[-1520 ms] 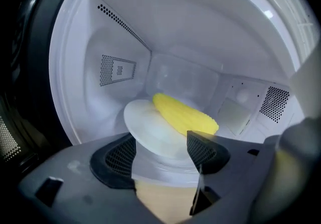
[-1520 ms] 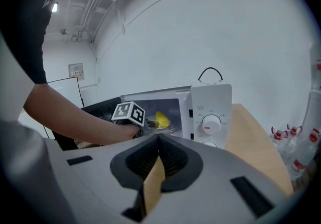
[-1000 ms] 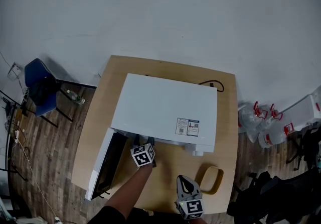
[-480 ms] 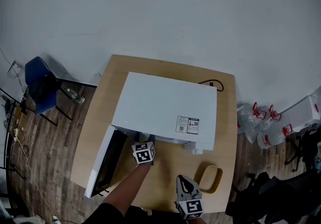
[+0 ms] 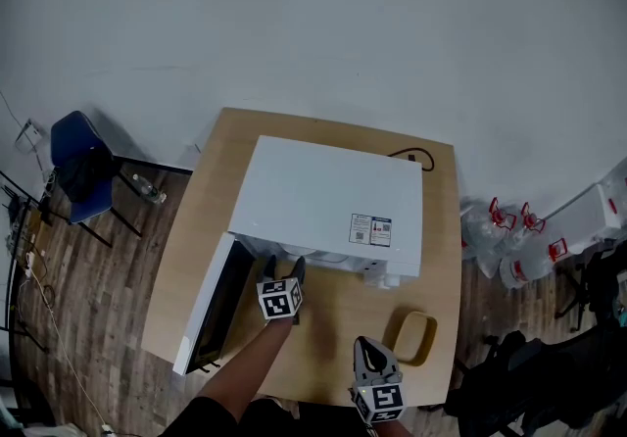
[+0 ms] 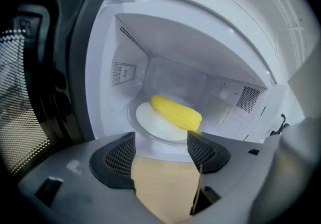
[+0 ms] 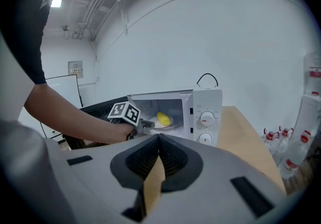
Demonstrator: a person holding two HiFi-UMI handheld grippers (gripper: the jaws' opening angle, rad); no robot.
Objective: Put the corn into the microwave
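The yellow corn (image 6: 175, 111) lies on the white turntable plate (image 6: 150, 120) inside the white microwave (image 5: 333, 205), whose door (image 5: 211, 313) hangs open to the left. My left gripper (image 6: 160, 142) is open and holds nothing; it sits just in front of the cavity mouth, apart from the corn. In the head view the left gripper (image 5: 282, 273) is at the microwave's front edge. My right gripper (image 7: 159, 140) is shut with nothing in it and hovers near the table's front edge (image 5: 372, 352). From the right gripper view I see the corn (image 7: 162, 118) past the left gripper (image 7: 145, 124).
A yellow oval dish (image 5: 411, 337) lies on the wooden table (image 5: 441, 229), right of my right gripper. A black cable (image 5: 416, 159) runs behind the microwave. A blue chair (image 5: 78, 166) stands on the floor at left, and water jugs (image 5: 509, 229) at right.
My left gripper has drawn back a little from the microwave opening, so its fingers show more. The right gripper sits slightly lower in the head view. The corn stays inside.
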